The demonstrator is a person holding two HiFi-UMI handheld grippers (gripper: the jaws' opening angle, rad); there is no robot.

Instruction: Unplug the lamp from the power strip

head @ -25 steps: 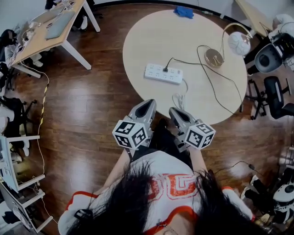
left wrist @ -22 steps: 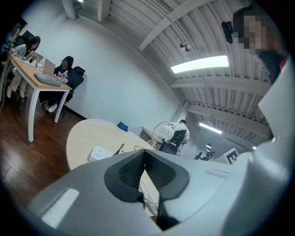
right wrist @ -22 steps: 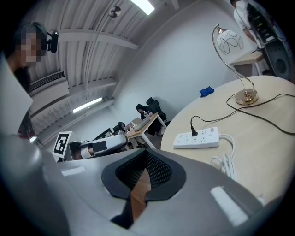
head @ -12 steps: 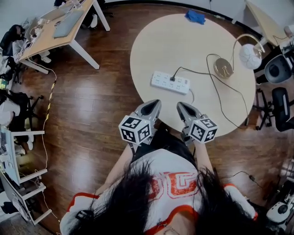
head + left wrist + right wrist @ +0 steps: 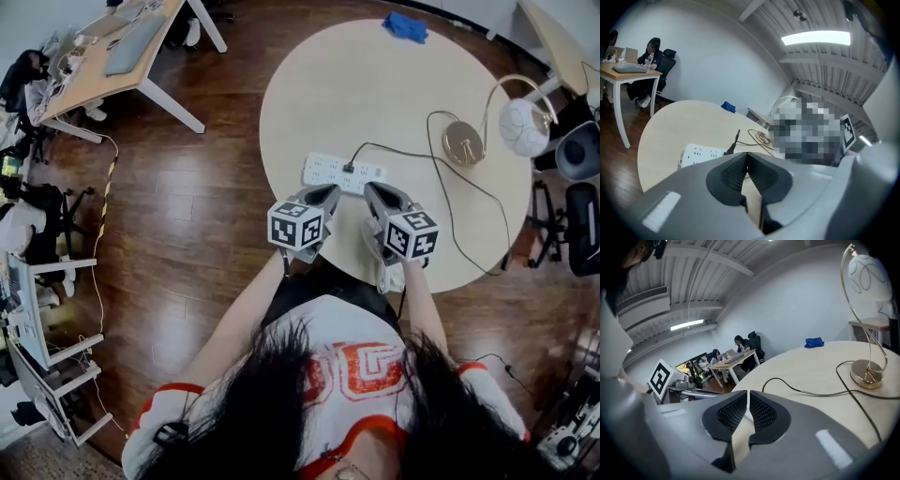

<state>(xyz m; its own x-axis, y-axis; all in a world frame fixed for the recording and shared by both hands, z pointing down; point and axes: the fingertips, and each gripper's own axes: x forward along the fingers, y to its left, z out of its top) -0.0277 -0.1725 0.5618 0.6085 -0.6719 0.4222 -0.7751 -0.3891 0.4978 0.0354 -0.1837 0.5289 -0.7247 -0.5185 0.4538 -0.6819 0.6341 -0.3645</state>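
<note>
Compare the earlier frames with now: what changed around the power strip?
Both grippers advanced over the table: the left gripper, shut, and the right gripper, its jaws opening with nothing between them, are now just short of the power strip. The plug remains in, and the lamp hasn't moved.

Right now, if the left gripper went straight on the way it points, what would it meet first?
Probably the power strip, close to the black plug; the left gripper points toward it, though depth is unclear.

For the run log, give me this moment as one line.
plug in power strip | left gripper shut, empty | right gripper jaws opening, empty
</note>
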